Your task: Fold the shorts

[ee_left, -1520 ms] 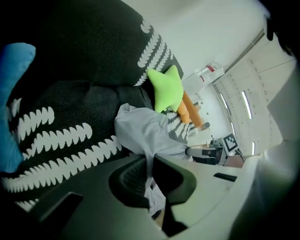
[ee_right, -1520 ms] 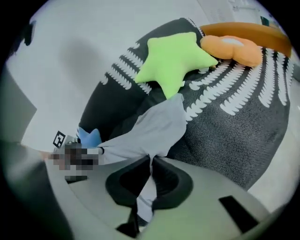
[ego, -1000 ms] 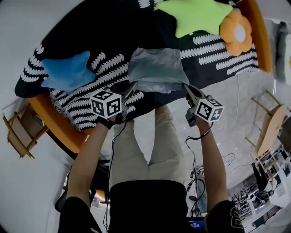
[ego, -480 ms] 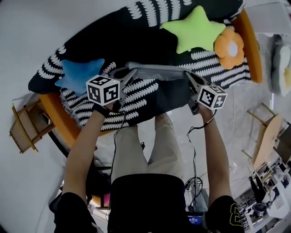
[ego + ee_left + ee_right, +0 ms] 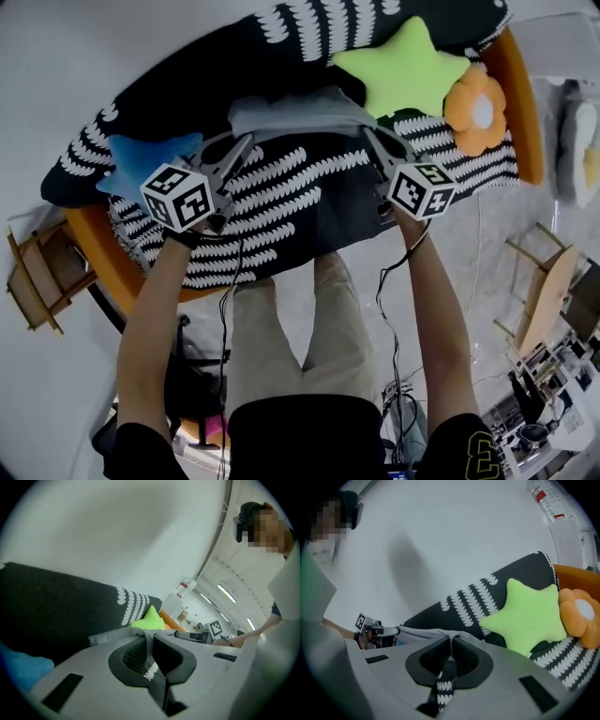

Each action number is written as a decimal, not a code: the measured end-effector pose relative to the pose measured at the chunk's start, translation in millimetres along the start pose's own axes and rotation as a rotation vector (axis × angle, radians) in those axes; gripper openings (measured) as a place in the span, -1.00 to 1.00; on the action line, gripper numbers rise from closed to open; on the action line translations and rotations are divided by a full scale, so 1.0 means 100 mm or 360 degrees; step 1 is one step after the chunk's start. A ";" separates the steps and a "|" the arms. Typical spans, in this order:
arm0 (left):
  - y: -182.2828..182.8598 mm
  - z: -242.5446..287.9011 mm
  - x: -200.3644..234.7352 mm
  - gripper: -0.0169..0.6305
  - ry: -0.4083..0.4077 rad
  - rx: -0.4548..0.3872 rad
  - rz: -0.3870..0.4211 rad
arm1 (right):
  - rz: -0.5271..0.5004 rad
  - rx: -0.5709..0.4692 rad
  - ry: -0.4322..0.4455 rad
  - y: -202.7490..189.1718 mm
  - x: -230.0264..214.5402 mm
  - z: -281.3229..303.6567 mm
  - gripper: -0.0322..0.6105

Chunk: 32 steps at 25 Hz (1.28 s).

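The grey shorts (image 5: 298,111) hang stretched between my two grippers above the black-and-white patterned sofa cover (image 5: 281,187). My left gripper (image 5: 246,141) is shut on the left corner of the shorts (image 5: 123,634), the cloth pinched between its jaws. At the other corner my right gripper (image 5: 367,133) is shut on the shorts (image 5: 423,633) in the same way. Each gripper view shows the taut grey edge running across to the other gripper. The lower part of the shorts is hidden behind the lifted fold.
A blue star cushion (image 5: 141,155) lies left of my left gripper. A green star cushion (image 5: 401,67) and an orange flower cushion (image 5: 476,108) lie at the right, close to my right gripper. The sofa's orange frame (image 5: 98,253) borders the cover. A wooden stand (image 5: 36,281) is at the left.
Both grippers have lifted the near edge of the shorts off the cover and carried it away from the person, toward the sofa's back. The flat shorts now show as a raised, narrow band.
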<state>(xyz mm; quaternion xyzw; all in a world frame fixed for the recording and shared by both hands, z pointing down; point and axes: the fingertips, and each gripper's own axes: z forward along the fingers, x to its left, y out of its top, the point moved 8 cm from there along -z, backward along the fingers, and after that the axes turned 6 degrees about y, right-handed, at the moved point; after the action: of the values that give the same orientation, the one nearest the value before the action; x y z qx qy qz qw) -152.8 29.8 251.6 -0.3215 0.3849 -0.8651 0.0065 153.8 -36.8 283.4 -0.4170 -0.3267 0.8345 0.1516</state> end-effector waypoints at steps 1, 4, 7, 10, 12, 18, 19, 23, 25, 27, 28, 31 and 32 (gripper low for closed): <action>-0.22 0.00 0.03 -0.88 0.0008 0.0001 -0.0004 | 0.0005 -0.0001 0.0002 -0.19 -0.03 -0.02 -0.80; -0.95 0.04 0.31 -0.88 0.0076 0.0092 -0.0061 | 0.0069 0.0090 -0.0008 -0.92 -0.15 0.11 -0.80; -1.49 -0.02 0.46 -0.88 0.0123 0.0189 -0.0103 | 0.0104 0.0285 -0.0050 -1.63 -0.15 0.19 -0.80; -1.93 -0.18 0.42 -0.88 0.0138 0.0271 -0.0068 | 0.0110 0.0392 -0.0091 -2.04 -0.09 0.12 -0.80; -2.22 -0.26 0.36 -0.88 0.0151 0.0361 -0.0027 | 0.0100 0.0429 -0.0129 -2.21 -0.03 0.03 -0.80; -2.69 -0.35 0.27 -0.88 0.0192 0.0501 0.0012 | -0.0019 0.0644 -0.0117 -2.59 0.06 -0.14 -0.80; -2.76 -0.32 0.28 -0.88 0.0193 0.0520 -0.0007 | -0.0030 0.0669 -0.0122 -2.65 0.04 -0.15 -0.80; -2.96 -0.07 0.37 -0.88 0.0191 0.0620 -0.0009 | -0.0011 0.0702 -0.0171 -2.81 -0.16 -0.09 -0.80; -3.01 -0.05 0.40 -0.88 0.0193 0.0627 -0.0043 | -0.0008 0.0729 -0.0185 -2.91 -0.18 -0.06 -0.80; -3.15 -0.10 0.40 -0.88 0.0191 0.0621 -0.0035 | -0.0033 0.0767 -0.0183 -3.09 -0.15 -0.06 -0.80; -3.24 -0.12 0.40 -0.88 0.0185 0.0622 -0.0028 | -0.0038 0.0777 -0.0183 -3.19 -0.15 -0.08 -0.79; -3.32 -0.05 0.40 -0.87 0.0170 0.0663 -0.0014 | -0.0002 0.0789 -0.0186 -3.24 -0.22 -0.09 -0.77; -3.27 -0.04 0.41 -0.86 0.0172 0.0682 -0.0012 | 0.0012 0.0799 -0.0184 -3.20 -0.23 -0.08 -0.75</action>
<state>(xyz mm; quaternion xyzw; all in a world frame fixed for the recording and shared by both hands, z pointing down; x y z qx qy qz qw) -110.6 251.9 491.6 -0.2672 0.1907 -0.9432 0.0508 167.4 191.0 508.4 -0.3191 -0.1159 0.9125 0.2285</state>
